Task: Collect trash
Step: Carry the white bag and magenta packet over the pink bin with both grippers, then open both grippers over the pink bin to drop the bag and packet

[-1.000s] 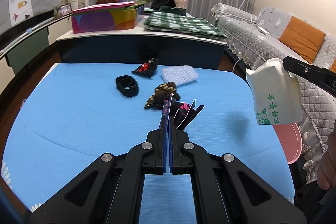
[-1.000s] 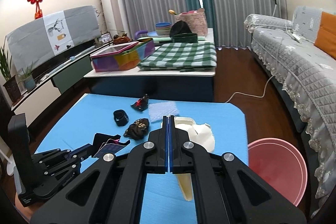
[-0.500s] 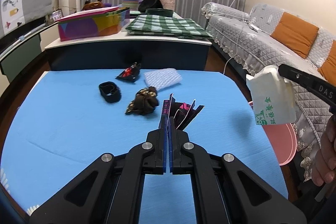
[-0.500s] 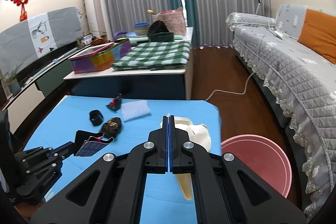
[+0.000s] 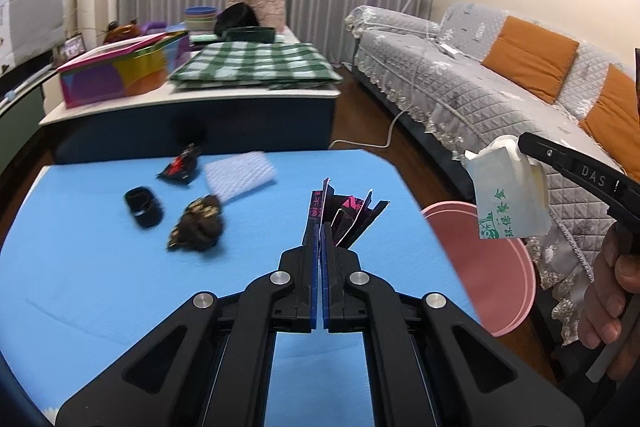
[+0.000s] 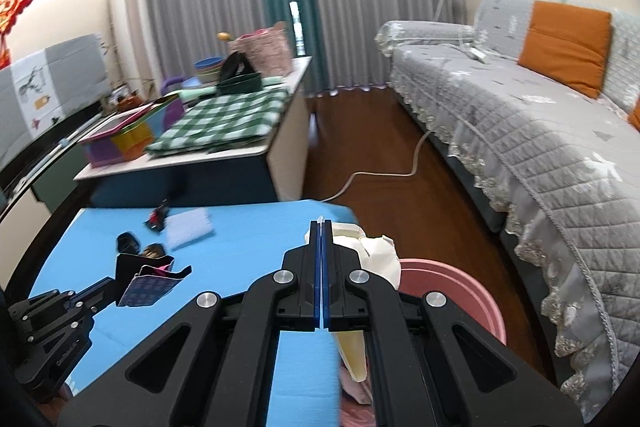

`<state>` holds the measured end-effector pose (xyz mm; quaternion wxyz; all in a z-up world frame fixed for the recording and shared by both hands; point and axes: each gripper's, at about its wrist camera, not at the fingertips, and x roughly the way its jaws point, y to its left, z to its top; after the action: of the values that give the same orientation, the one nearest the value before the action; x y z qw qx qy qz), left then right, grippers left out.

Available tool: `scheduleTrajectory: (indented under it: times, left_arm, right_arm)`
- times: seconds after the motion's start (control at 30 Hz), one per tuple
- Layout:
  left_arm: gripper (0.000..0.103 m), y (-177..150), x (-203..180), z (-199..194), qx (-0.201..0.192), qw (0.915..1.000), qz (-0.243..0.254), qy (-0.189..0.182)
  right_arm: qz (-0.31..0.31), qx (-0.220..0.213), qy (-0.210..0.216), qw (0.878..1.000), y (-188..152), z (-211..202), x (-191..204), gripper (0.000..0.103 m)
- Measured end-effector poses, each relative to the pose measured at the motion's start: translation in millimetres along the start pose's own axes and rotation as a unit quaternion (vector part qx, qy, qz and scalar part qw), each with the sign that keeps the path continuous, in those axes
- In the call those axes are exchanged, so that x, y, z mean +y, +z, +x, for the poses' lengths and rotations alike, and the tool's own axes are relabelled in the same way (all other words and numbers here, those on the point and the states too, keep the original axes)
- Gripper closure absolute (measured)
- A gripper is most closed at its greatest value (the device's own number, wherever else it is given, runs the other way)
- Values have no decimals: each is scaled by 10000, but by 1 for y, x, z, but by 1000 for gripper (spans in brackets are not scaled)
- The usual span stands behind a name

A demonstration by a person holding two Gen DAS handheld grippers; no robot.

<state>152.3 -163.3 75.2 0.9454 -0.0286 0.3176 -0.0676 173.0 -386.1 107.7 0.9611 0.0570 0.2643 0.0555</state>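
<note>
My left gripper (image 5: 320,227) is shut on a torn black and pink packet (image 5: 352,215) and holds it above the blue table (image 5: 80,267) near its right edge. My right gripper (image 6: 321,227) is shut on a white paper bag (image 6: 372,251) with green print, which hangs over the table's right edge by the pink bin (image 6: 452,287). In the left wrist view the bag (image 5: 508,195) hangs from the right gripper (image 5: 524,143) above the bin (image 5: 492,275). On the table lie a black ring (image 5: 144,207), a brown crumpled wad (image 5: 198,225), a red-black wrapper (image 5: 178,167) and a white mesh pad (image 5: 240,175).
A low white table (image 5: 188,103) with a checked cloth (image 5: 256,65) and a colourful box (image 5: 120,71) stands behind the blue one. A grey sofa (image 6: 540,131) runs along the right wall. A cable (image 6: 380,175) lies on the wooden floor. A person's hand (image 5: 612,299) grips the right tool.
Both grippers have swung to the right with their loads. The table items have slid left in view and the pink bin shows more fully beside the table.
</note>
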Motion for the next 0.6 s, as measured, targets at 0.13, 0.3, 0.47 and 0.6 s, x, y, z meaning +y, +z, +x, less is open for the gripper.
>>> scheduleTrajectory:
  times: [0.13,0.3,0.47,0.6]
  left_arm:
    - [102,9,-24,10,-6,9997,117,-206]
    - [102,17,-59,25,10,9984,271,-498]
    - [102,22,-90,37,47,9964,415,-735]
    - [102,27,-109,47,92,9949,494,-874]
  right_arm:
    - [219,-13,-166,9996,1,-4,-22,103]
    - [415,-14,-383,9984,1,-8,-48,103]
    - [628,89,-561,9964,-4,-4,-69,103]
    - [763,130,-669,9948,-6,-2,-81,103]
